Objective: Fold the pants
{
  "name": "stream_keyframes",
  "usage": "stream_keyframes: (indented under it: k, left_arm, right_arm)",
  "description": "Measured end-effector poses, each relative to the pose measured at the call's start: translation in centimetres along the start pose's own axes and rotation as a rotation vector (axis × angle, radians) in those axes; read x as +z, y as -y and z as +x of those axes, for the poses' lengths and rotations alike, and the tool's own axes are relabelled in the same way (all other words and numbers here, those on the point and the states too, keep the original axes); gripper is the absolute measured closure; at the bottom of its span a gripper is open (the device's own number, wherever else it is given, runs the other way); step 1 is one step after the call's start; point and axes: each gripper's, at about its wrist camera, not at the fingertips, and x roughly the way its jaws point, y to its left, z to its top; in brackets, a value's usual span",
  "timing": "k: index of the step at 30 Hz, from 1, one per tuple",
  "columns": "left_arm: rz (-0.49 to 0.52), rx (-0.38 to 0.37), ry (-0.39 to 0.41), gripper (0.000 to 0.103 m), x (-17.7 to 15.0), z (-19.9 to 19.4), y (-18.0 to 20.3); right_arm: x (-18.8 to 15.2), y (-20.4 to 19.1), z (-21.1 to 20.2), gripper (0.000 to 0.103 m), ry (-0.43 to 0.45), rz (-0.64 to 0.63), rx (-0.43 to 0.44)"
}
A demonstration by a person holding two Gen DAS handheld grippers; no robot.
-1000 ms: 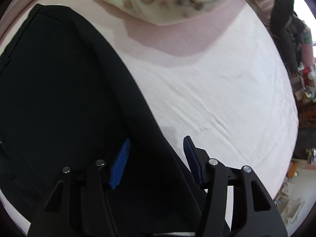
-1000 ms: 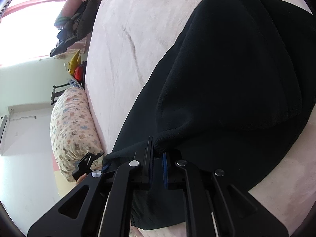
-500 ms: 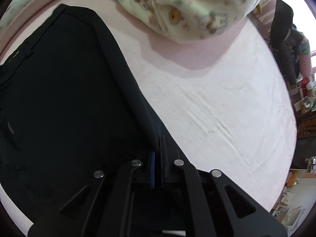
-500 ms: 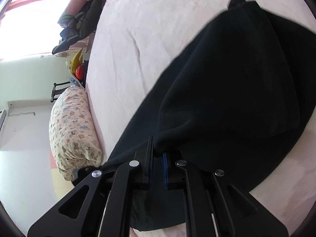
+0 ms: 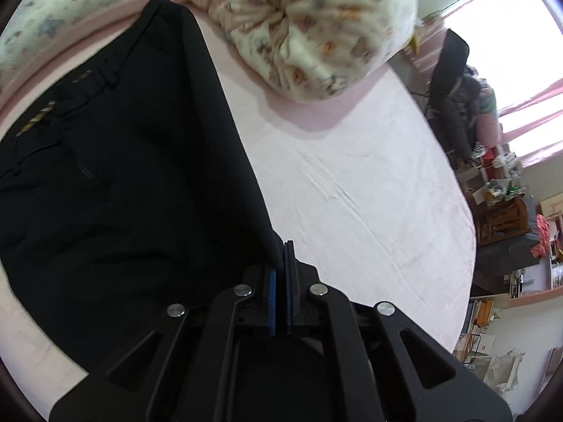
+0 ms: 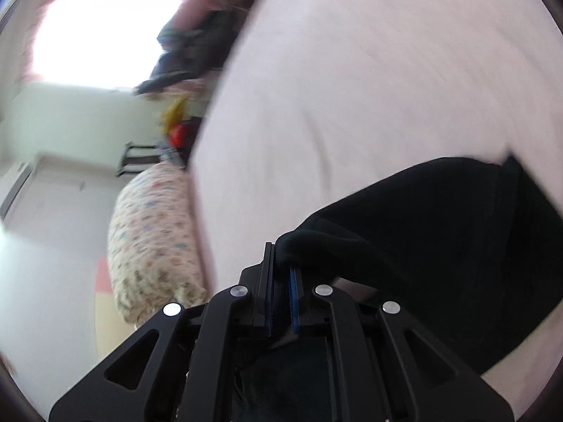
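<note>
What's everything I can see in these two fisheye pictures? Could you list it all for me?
pants: one, black, spread on the bed, an edge pinched in each gripper
bed sheet: one, pale pink, under the pants
patterned bedding bundle: one, cream with small prints, at the bed's far edge
dark clothes pile: one, black and grey, beside the bed by the window
shelves with clutter: mixed colours, right of the bed
left gripper: black, blue pads, shut on pants
right gripper: black, blue pads, shut on pants

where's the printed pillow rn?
Left wrist view: printed pillow at top centre on the pink bed sheet, just right of the black pants.
</note>
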Motion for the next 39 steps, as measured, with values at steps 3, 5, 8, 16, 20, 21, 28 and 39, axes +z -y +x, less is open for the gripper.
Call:
stream_keyframes:
  k: [3,5,8,16,20,21,28,39]
  left_arm:
    - [-0.004,0.013,0.018,0.099,-3.2,-2.7,-1.4]
    - [-0.025,0.049,-0.005,0.099,-5.9,-3.8,-3.8]
    - [-0.085,0.157,-0.076,0.099,-10.4,-3.3,-8.0]
    - [-0.157,0.309,-0.166,0.095,-15.2,-1.0,-12.6]
    - [-0.176,0.371,-0.218,0.083,-16.1,0.2,-14.4]
    - [-0.174,0.376,-0.218,0.079,-16.3,0.2,-14.6]
    - [-0.117,0.436,-0.207,0.027,-17.3,-1.0,-13.7]
    - [-0.107,0.461,-0.293,0.020,-20.0,-1.5,-13.7]
  right_arm:
    - [-1.3,-0.1,-1.8,0.095,-0.011,-0.053,-0.022]
    - [-2.8,1.8,-2.0,0.095,-0.045,-0.037,-0.090]
    - [-6.2,6.9,-1.6,0.095,-0.117,0.056,-0.224]
    - [-10.3,11.4,-0.7,0.094,-0.184,0.122,-0.356]
    - [-10.5,12.4,-1.5,0.094,-0.256,0.189,-0.339]
    - [-10.3,12.4,-2.4,0.094,-0.229,0.194,-0.324]
    - [-6.4,14.7,-6.0,0.057,0.018,0.397,-0.252]
    - [-6.0,16.2,-4.2,0.061,0.071,0.460,-0.279]
